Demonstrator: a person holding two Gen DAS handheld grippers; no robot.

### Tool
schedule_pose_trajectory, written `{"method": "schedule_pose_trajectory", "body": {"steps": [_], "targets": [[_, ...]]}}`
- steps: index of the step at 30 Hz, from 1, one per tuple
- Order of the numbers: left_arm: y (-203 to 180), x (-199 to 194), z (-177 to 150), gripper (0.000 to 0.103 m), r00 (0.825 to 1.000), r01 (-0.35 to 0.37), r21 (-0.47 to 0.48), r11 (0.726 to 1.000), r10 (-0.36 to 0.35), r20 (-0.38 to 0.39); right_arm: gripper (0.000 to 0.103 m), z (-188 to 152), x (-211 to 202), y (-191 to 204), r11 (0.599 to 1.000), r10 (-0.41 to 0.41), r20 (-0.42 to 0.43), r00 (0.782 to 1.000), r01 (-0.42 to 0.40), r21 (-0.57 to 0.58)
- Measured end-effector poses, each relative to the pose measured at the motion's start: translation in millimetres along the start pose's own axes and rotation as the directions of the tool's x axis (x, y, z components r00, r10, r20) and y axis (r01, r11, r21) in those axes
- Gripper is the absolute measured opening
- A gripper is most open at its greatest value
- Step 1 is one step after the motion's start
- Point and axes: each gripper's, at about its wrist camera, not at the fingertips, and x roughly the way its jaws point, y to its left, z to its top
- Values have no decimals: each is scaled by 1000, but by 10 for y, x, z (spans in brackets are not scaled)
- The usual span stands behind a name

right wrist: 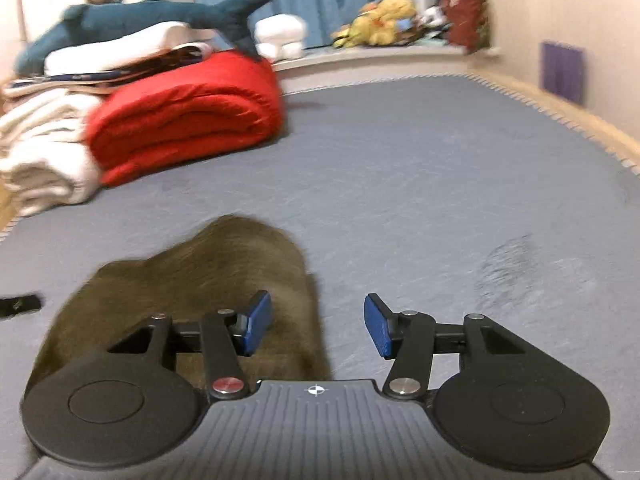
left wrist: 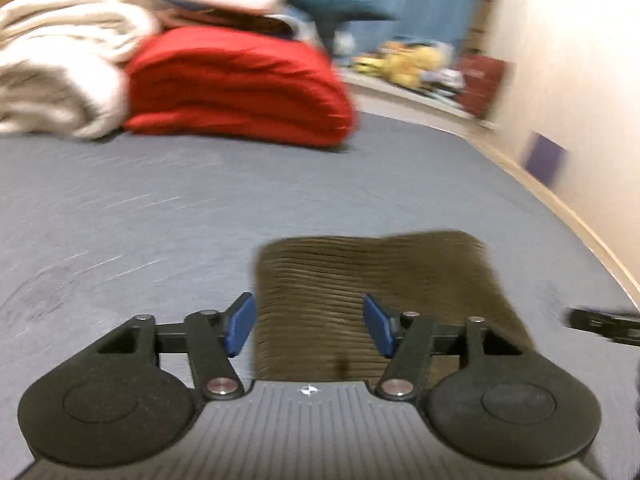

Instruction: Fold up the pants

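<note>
Brown corduroy pants (left wrist: 360,280) lie folded in a compact bundle on the grey bed sheet (left wrist: 140,220). In the left wrist view my left gripper (left wrist: 308,326) is open and empty, hovering over the bundle's near left part. In the right wrist view the pants (right wrist: 208,276) lie at lower left. My right gripper (right wrist: 318,326) is open and empty, its left pad over the bundle's right edge and its right pad over bare sheet (right wrist: 440,180). Both views are motion-blurred.
A folded red blanket (left wrist: 236,88) and white blankets (left wrist: 52,76) are piled at the far left of the bed, with a blue plush shark (right wrist: 132,20) on top. A windowsill holds toys (right wrist: 384,20). The wall (left wrist: 580,100) runs along the right.
</note>
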Motion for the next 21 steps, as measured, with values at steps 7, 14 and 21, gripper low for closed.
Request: {"method": "schedule_pose_trajectory", "body": {"steps": [7, 14, 21], "targets": [[-202, 382, -581, 42, 931, 46, 243, 969, 47, -363, 51, -546, 375, 238, 952, 25, -292, 956, -112, -286], [-251, 203, -313, 46, 967, -20, 177, 984, 64, -245, 49, -294, 205, 269, 971, 31, -228, 973, -83, -222], [-368, 105, -88, 46, 987, -51, 109, 993, 67, -146, 51, 159, 417, 260, 1000, 11, 30, 999, -10, -13]]}}
